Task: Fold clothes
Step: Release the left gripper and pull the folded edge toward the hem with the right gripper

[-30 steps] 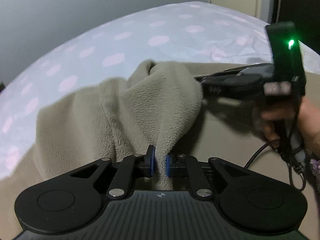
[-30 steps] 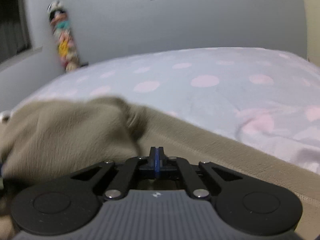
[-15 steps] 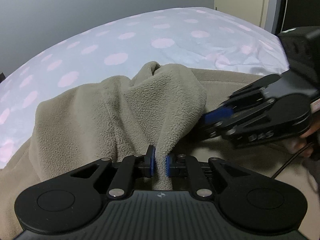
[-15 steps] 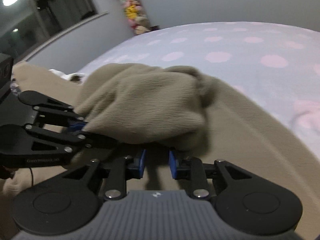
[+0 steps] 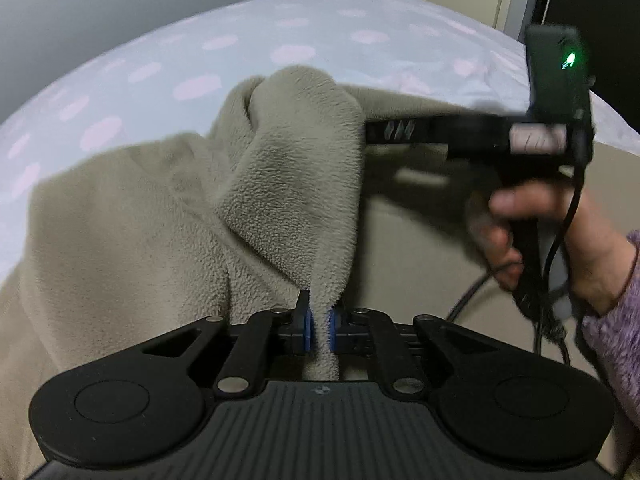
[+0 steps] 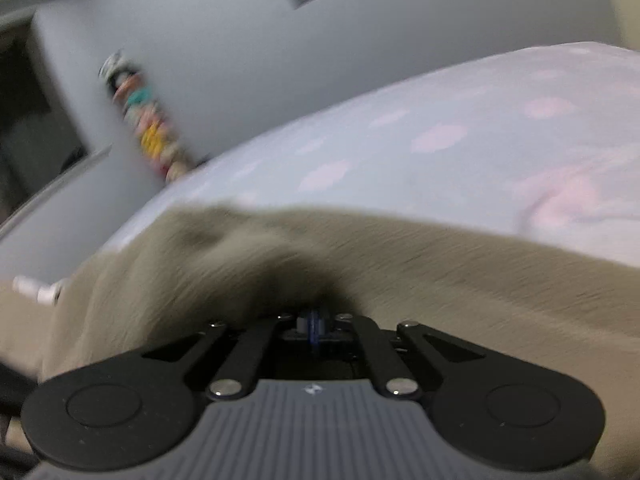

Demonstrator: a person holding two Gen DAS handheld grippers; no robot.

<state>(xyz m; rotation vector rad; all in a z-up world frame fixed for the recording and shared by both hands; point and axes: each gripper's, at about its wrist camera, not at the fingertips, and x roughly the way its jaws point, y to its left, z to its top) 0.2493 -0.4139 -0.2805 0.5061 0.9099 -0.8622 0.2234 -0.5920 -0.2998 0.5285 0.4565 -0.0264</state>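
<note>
A beige fleece garment (image 5: 280,184) lies heaped on the bed, and one fold of it is pulled up toward me. My left gripper (image 5: 319,328) is shut on that fold, its blue pads still closing in on the fleece. In the left wrist view my right gripper (image 5: 370,133) comes in from the right, and its tips reach the fold's edge. In its own blurred view the right gripper (image 6: 316,326) finishes closing. Its pads meet with no cloth seen between them, low over the fleece (image 6: 440,264).
The bedsheet (image 5: 200,60) is pale with pink dots and stretches behind the garment. A hand (image 5: 516,236) in a purple fuzzy sleeve (image 5: 616,320) holds the right gripper, and a black cable (image 5: 472,292) hangs from it. Colourful toys (image 6: 148,128) hang on the grey wall at the left.
Half a second ago the right gripper was open and turned toward the left one. It has since swung back to face the wall and shut. The left gripper keeps its hold on the fleece.
</note>
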